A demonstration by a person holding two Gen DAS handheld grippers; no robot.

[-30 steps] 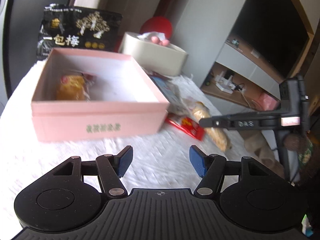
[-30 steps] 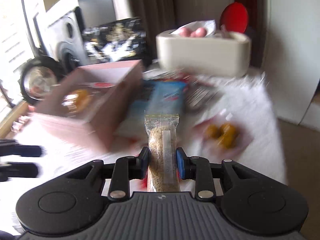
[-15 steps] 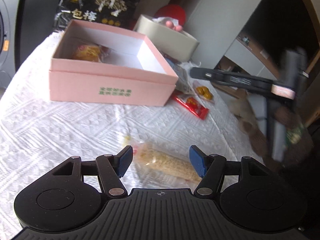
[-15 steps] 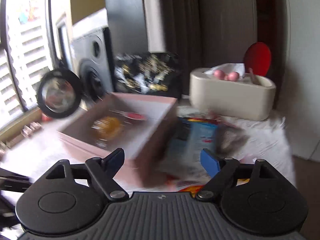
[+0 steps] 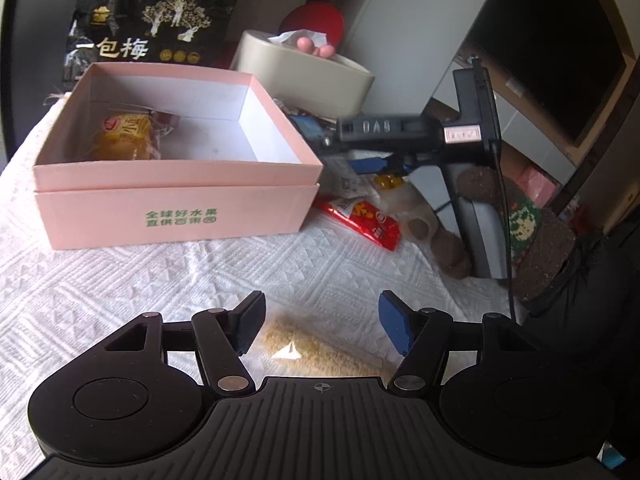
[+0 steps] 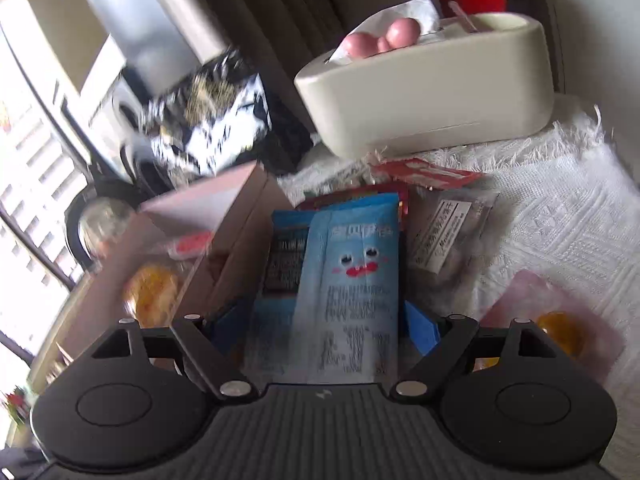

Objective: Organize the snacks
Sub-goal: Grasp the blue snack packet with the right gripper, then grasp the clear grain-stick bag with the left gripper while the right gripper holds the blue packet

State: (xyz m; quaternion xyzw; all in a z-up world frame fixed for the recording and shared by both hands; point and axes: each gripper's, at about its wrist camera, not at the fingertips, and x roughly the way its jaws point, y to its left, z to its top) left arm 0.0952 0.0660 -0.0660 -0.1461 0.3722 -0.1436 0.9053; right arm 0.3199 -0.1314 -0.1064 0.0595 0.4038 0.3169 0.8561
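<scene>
Snacks are lying scattered on the white woven tablecloth [image 5: 120,280] beside the pink cardboard box [image 5: 176,184], and we are seeing one already inside it: a yellow cake in clear wrap [image 5: 124,136], resting against the box's left wall. We are holding the left gripper [image 5: 322,326] with its blue-padded jaws standing well apart over a grainy tan bar in a clear wrapper [image 5: 316,352], which is lying flat on the cloth between the pads; neither pad seems to be pressing on it. The right gripper [image 6: 324,320] is reaching in just beside the box's right wall, its jaws have just been opening and are now spread wide on either side of a light blue packet with a cartoon face [image 6: 352,280]; the picture is blurring here, so we cannot tell whether the pads are touching the packet. Around that packet we are seeing a clear sachet with a printed label [image 6: 448,232], a red foil wrapper [image 6: 424,172] and a pinkish pouch holding orange sweets [image 6: 560,332]. A glossy red stick pack [image 5: 360,218] is lying near the box's right corner. Behind the box a black bag with gold printing [image 5: 148,36] is standing upright, next to a rounded cream tissue holder [image 5: 304,72].
</scene>
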